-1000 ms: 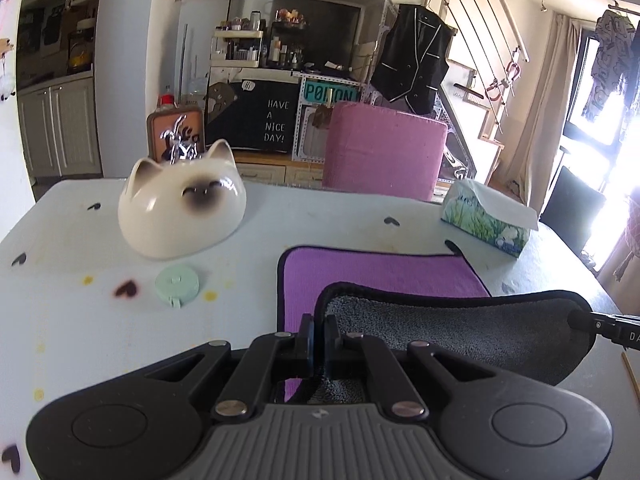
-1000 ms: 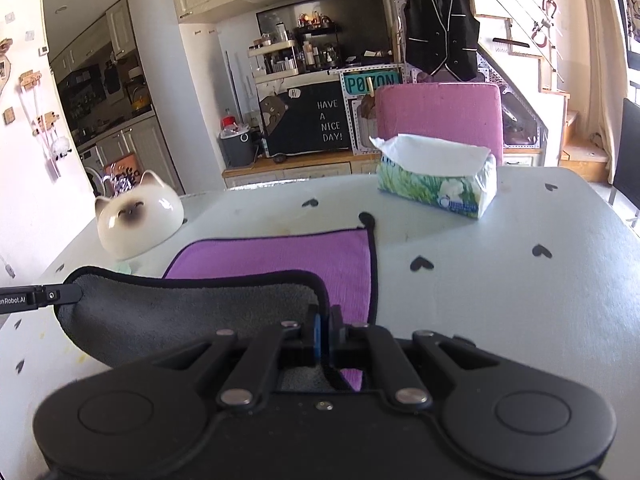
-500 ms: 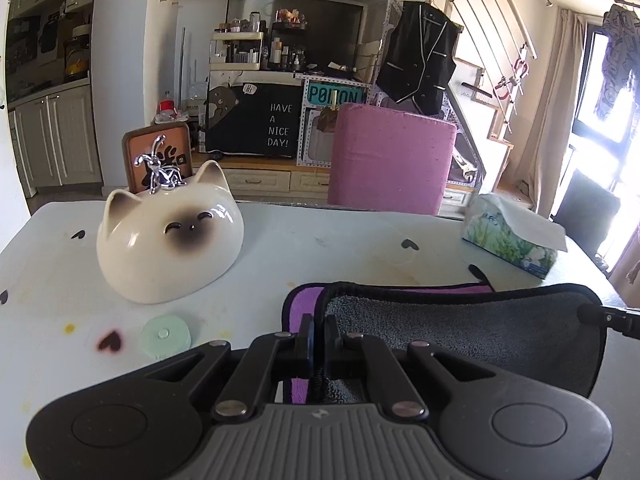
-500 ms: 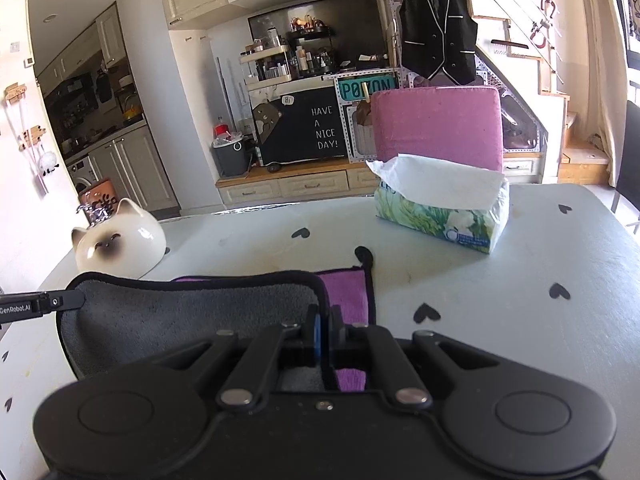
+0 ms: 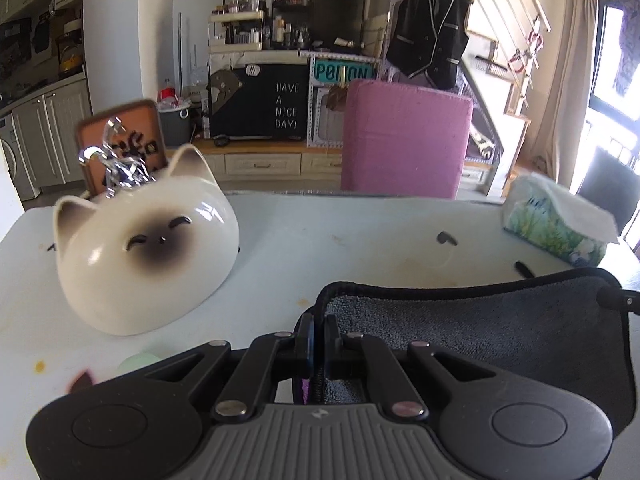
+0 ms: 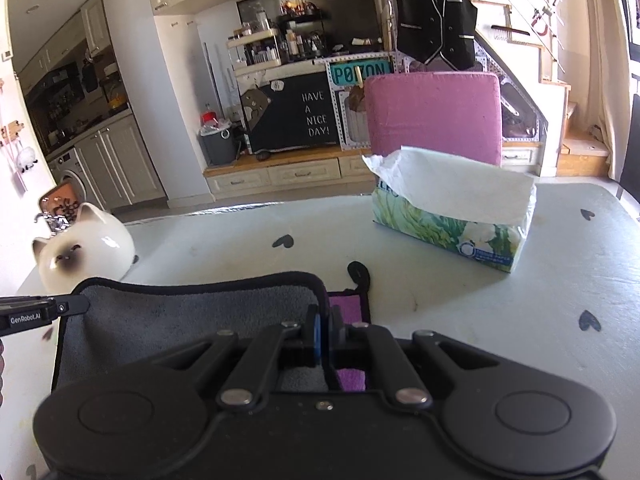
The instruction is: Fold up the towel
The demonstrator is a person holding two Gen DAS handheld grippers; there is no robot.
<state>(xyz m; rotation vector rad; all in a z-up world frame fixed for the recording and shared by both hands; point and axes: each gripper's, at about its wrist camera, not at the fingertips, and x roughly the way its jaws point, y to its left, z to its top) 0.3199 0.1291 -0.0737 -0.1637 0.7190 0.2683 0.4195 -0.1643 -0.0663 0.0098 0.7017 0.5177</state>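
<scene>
Since the earlier frames the towel has been carried further over its purple face, so that only a purple sliver is left showing at the far right corner. The towel's near left corner is pinched between the closed fingers of the left gripper, and its near right corner is pinched likewise by the right gripper; the grey underside is seen stretched between them, raised above the table. In the left wrist view a cat-shaped bowl is seen at 10 o'clock and a tissue box at 2 o'clock. In the right wrist view the tissue box is set at 1 o'clock, well apart from the towel, with a pink chair behind it.
</scene>
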